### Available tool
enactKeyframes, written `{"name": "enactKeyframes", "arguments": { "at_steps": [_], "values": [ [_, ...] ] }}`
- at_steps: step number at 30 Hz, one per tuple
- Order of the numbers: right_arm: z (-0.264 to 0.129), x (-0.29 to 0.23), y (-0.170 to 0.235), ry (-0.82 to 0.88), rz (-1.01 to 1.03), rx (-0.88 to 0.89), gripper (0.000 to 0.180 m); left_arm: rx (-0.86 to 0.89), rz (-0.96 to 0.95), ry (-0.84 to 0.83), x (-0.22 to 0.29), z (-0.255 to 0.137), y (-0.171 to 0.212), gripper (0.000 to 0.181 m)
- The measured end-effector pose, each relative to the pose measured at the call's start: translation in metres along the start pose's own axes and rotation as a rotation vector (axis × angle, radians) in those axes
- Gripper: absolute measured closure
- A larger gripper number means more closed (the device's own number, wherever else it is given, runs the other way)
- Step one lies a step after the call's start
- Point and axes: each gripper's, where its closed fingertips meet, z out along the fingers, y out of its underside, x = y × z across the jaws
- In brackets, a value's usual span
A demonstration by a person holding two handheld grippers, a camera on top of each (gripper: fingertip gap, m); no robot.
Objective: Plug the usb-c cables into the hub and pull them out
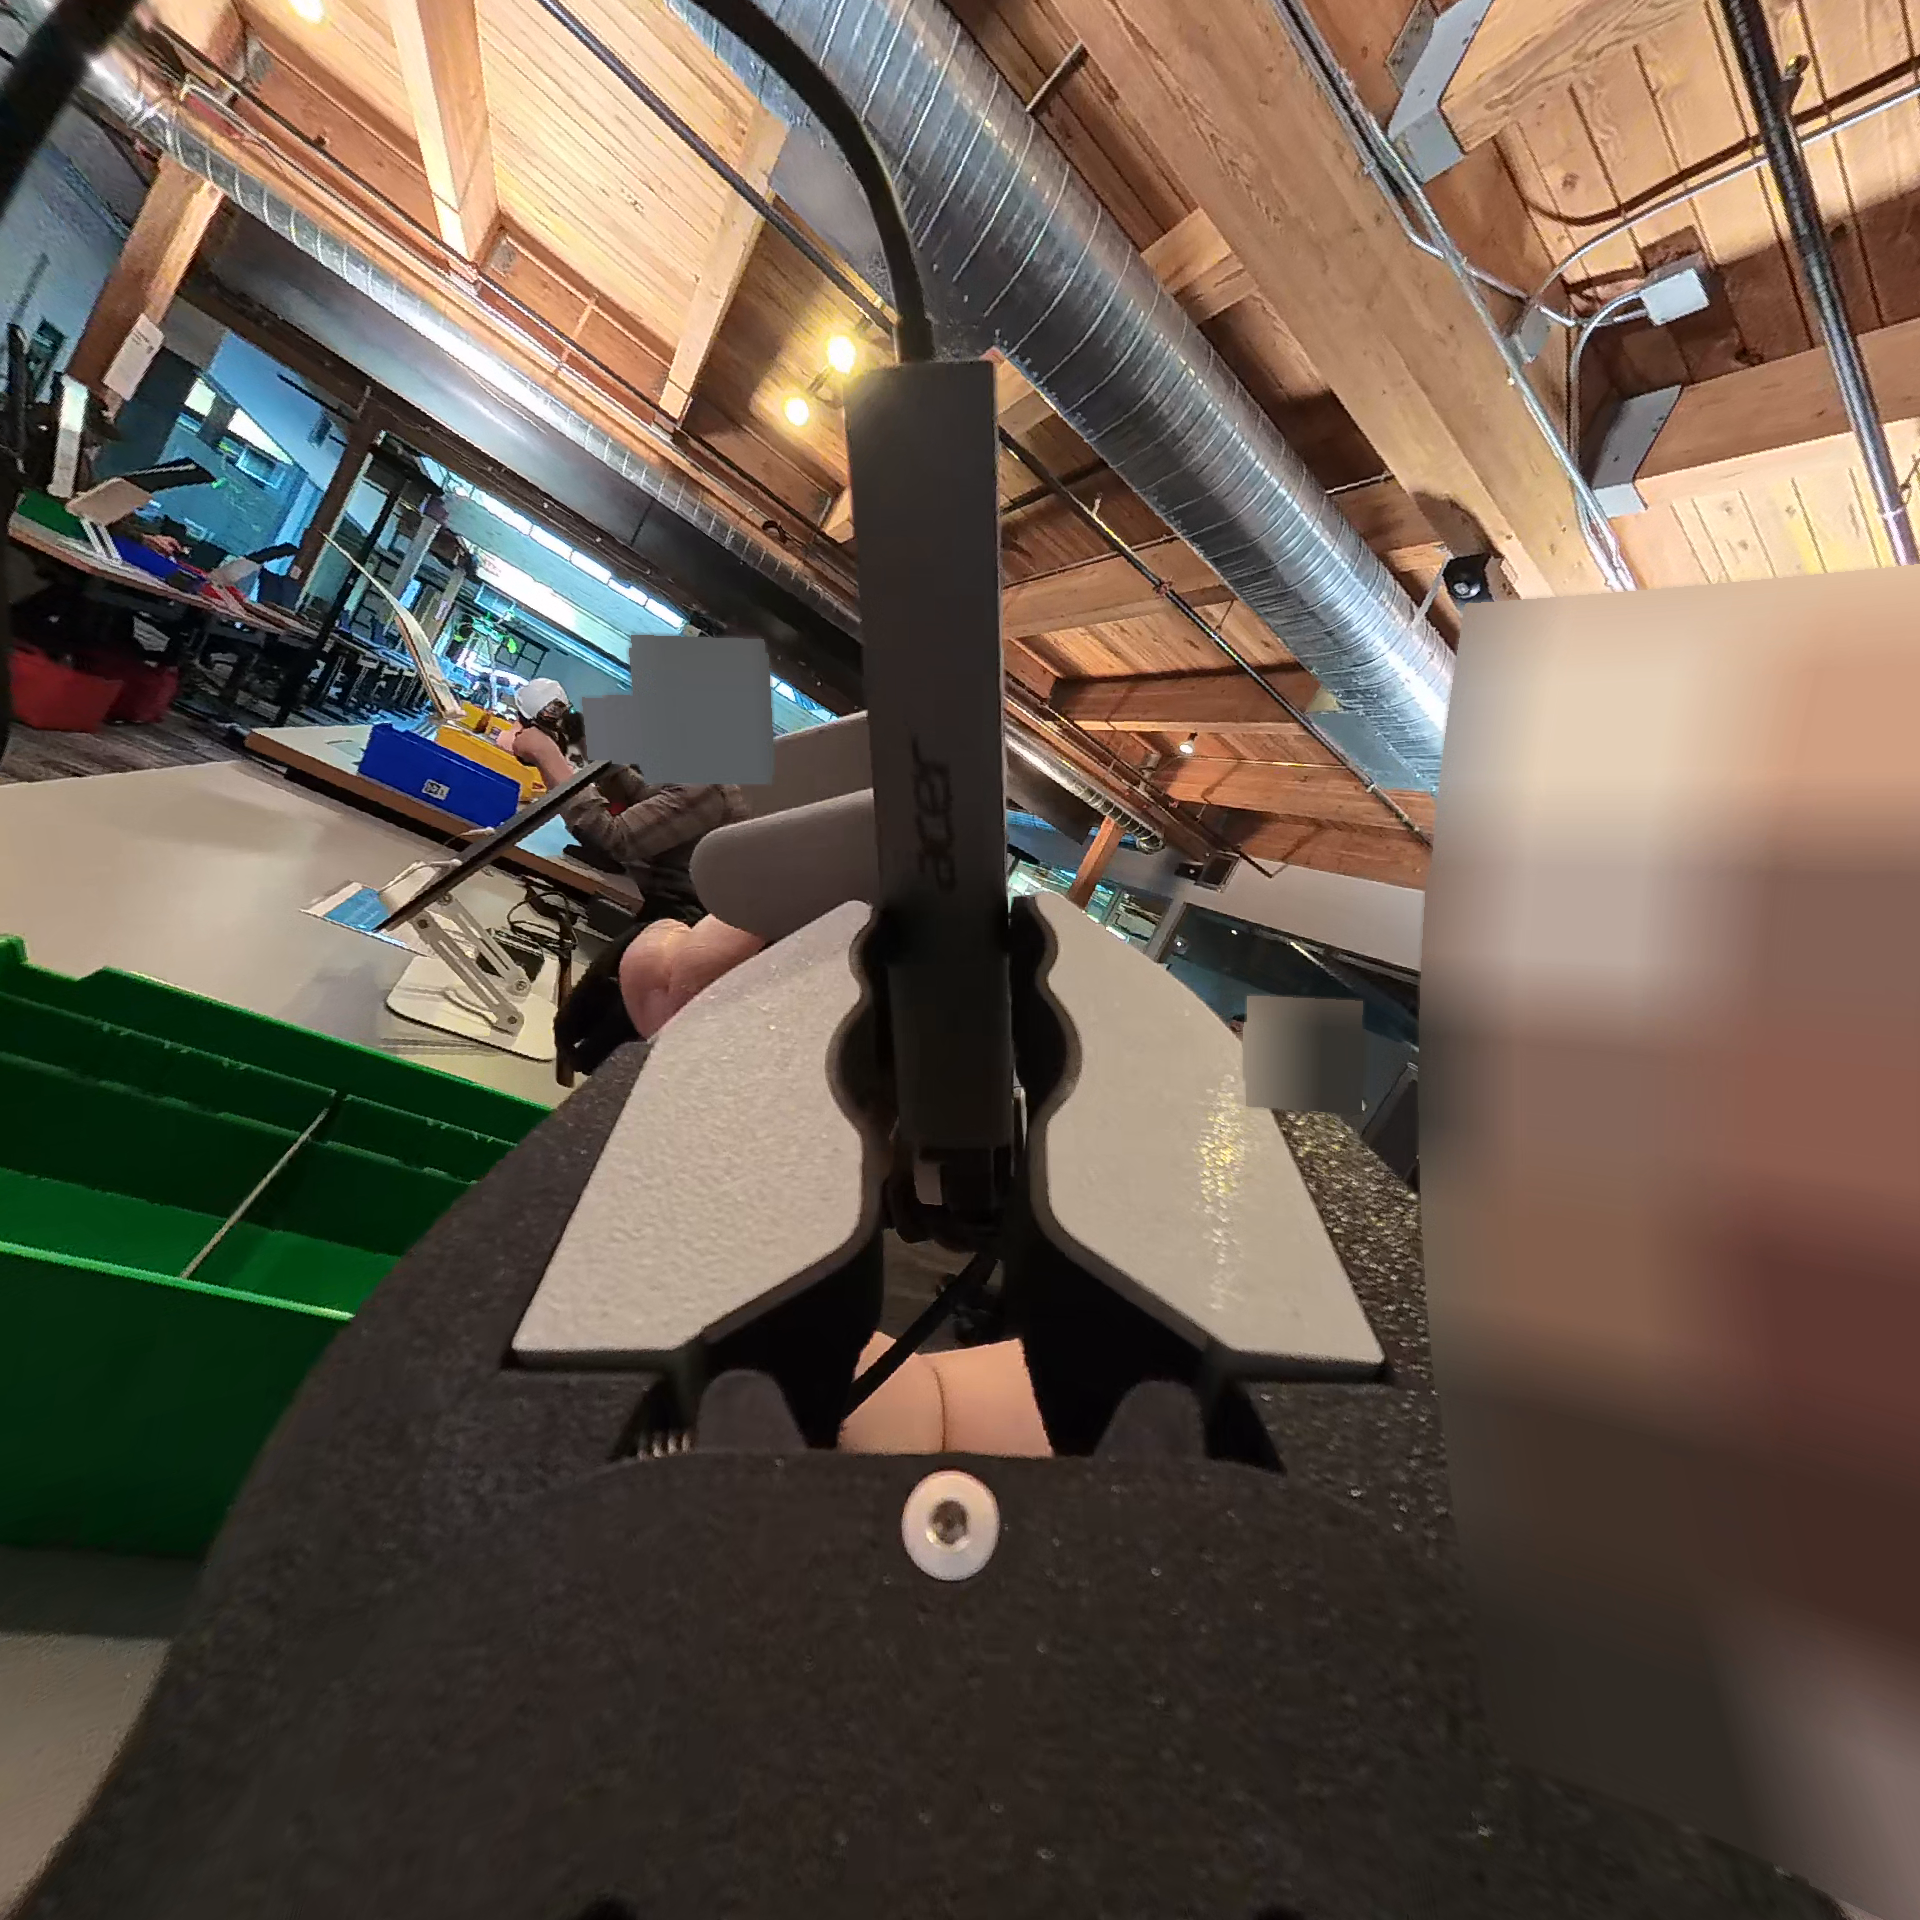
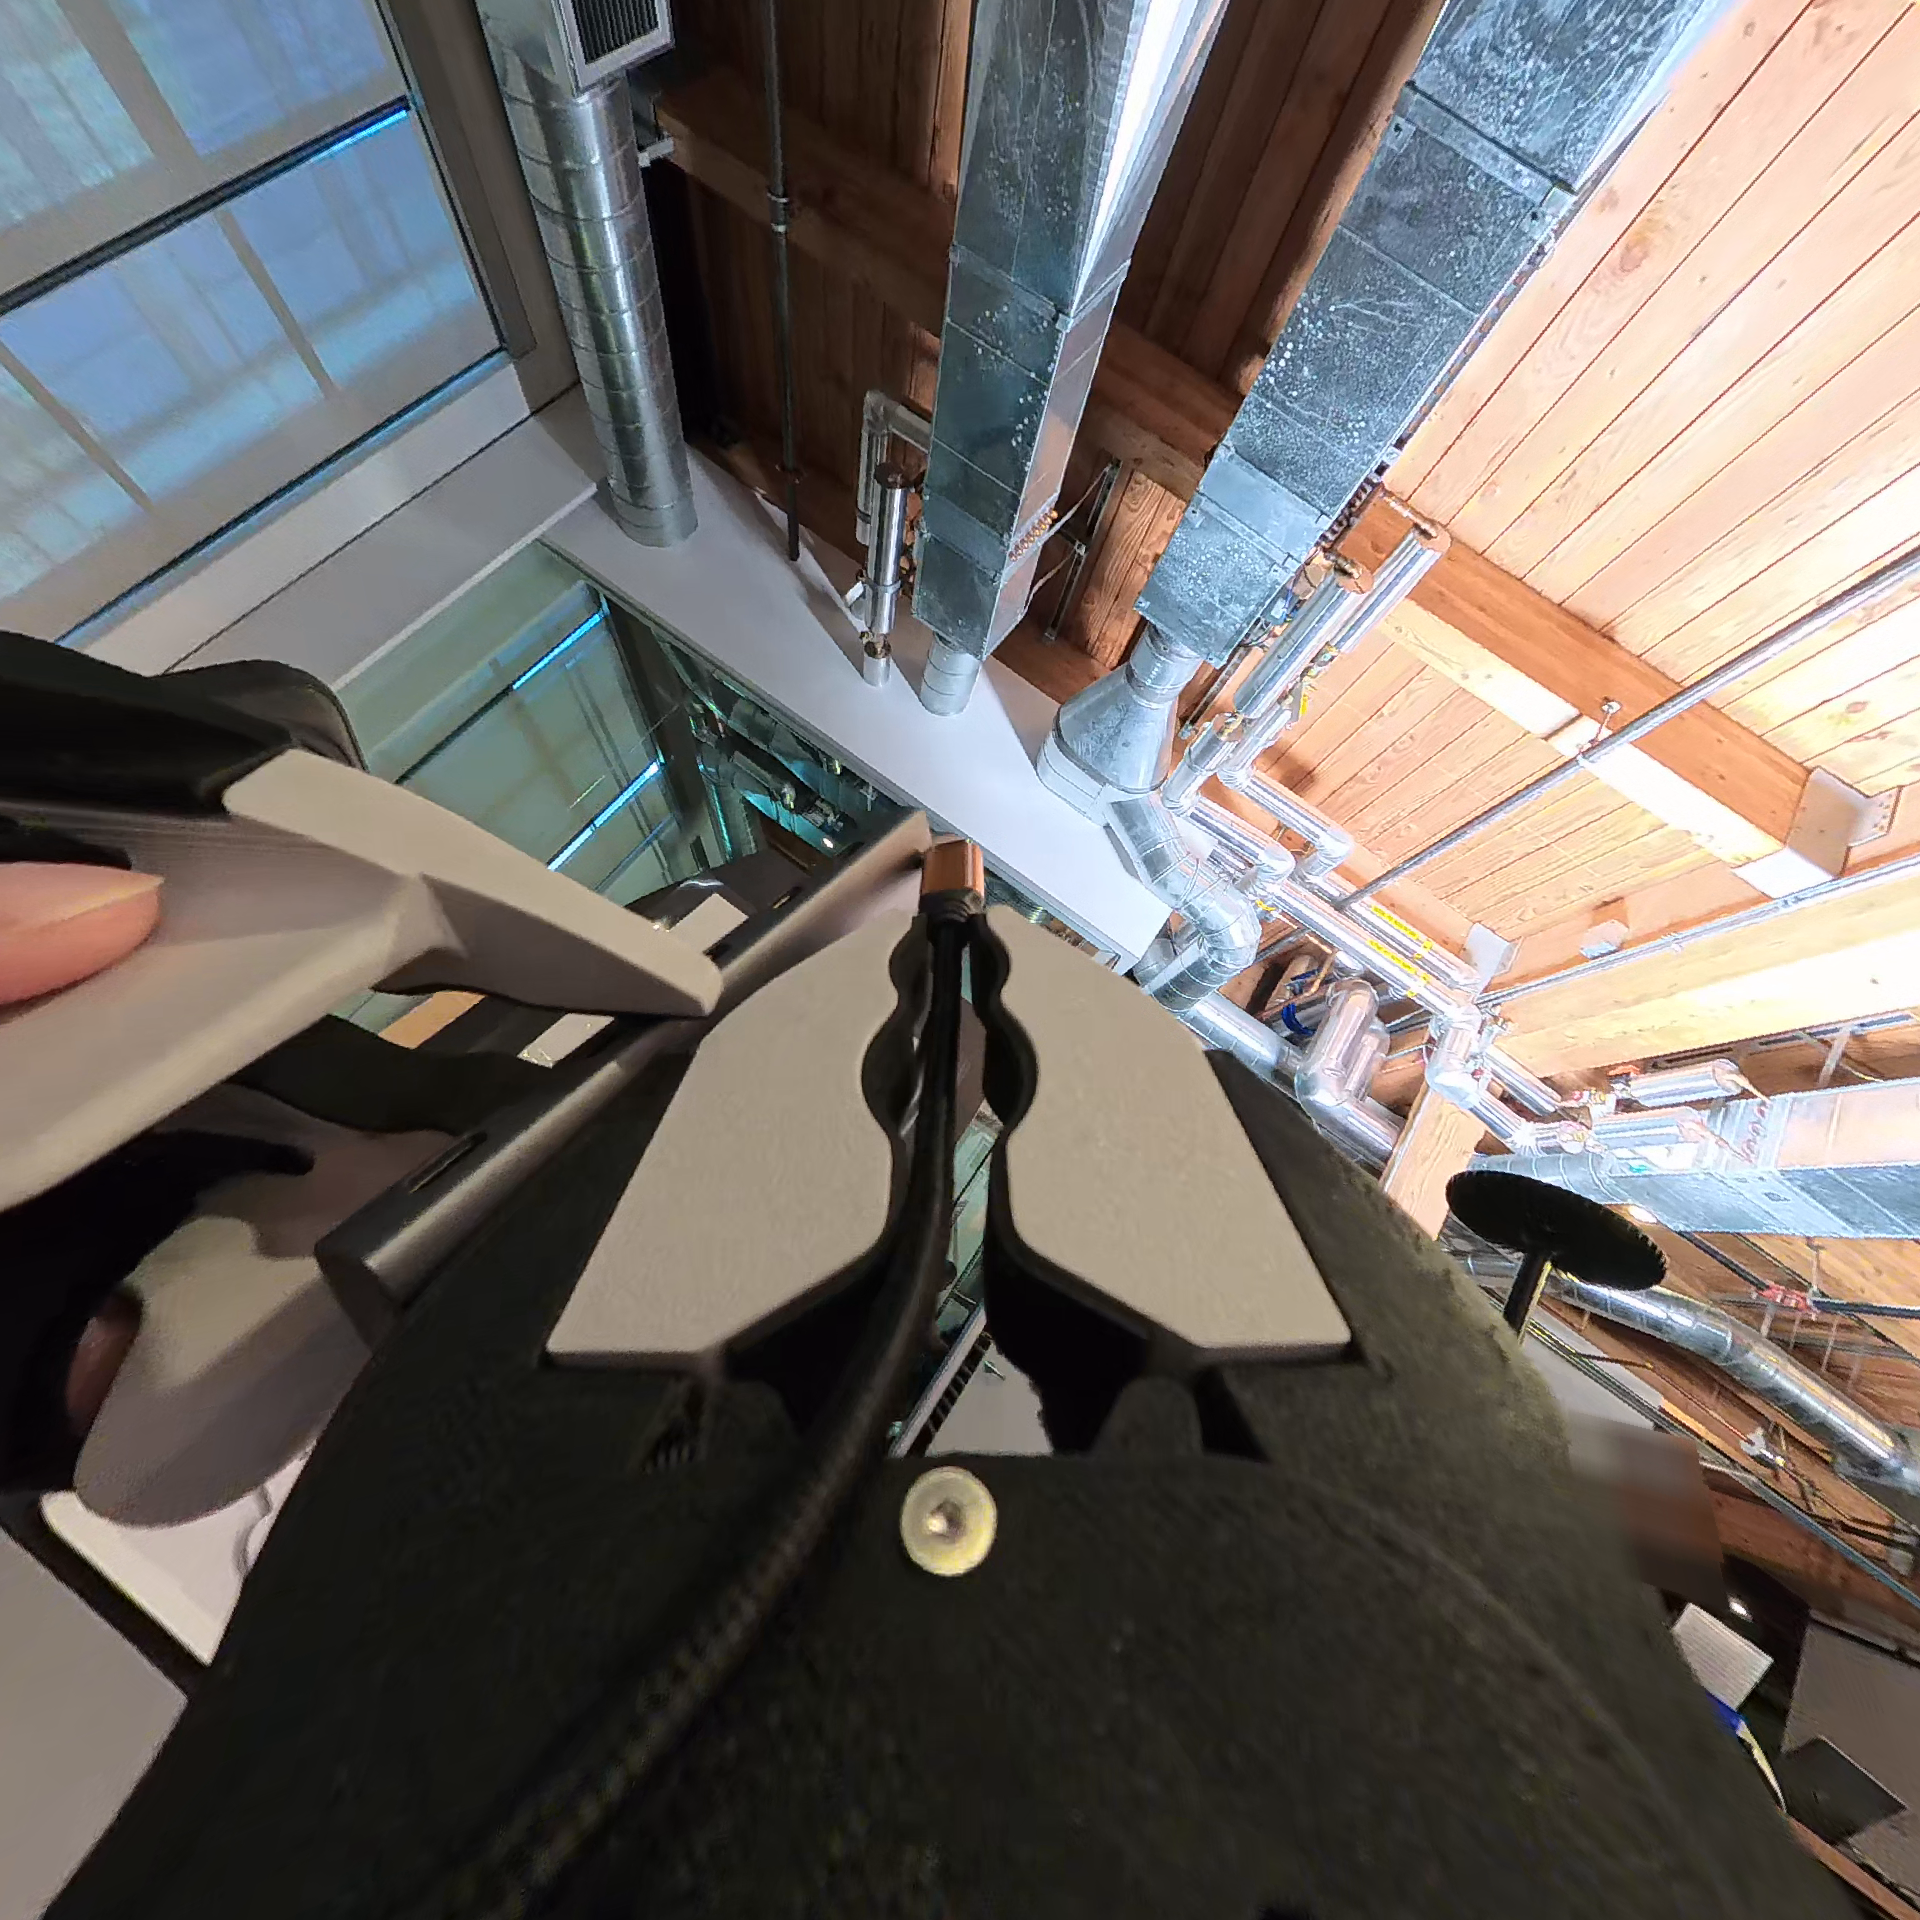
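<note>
The grey hub [image 1: 935, 665] stands upright, clamped at its lower end in the left gripper [image 1: 940, 977], its black lead [image 1: 831, 135] curving up toward the ceiling. Only the right wrist view shows the braided usb-c cable [image 2: 925, 1174] pinched in the right gripper [image 2: 951, 956], its copper-coloured plug [image 2: 953, 868] just beside the hub's side edge. Only the left wrist view shows the green bin [image 1: 156, 1195] on the grey worktop [image 1: 177, 862].

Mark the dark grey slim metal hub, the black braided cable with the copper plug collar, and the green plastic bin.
dark grey slim metal hub [image 1: 930, 644]: left wrist view, flat face.
black braided cable [image 2: 928, 1174]: right wrist view, braided sheath.
green plastic bin [image 1: 156, 1340]: left wrist view, front wall.
</note>
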Motion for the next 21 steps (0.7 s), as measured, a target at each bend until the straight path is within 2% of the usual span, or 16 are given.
{"name": "enactKeyframes", "arguments": {
  "at_steps": [16,19,21],
  "values": [
    [-0.002,-0.003,0.0,-0.014,-0.058,0.03,0.172,-0.043,0.097,-0.08,-0.005,0.0,0.004,0.158],
    [-0.003,0.006,-0.005,-0.012,-0.043,0.051,0.172,-0.015,0.155,-0.137,-0.01,-0.008,-0.008,0.159],
    [-0.001,0.011,-0.011,-0.084,-0.04,0.047,0.172,0.017,0.229,-0.212,-0.016,-0.022,-0.023,0.159]
  ]
}}
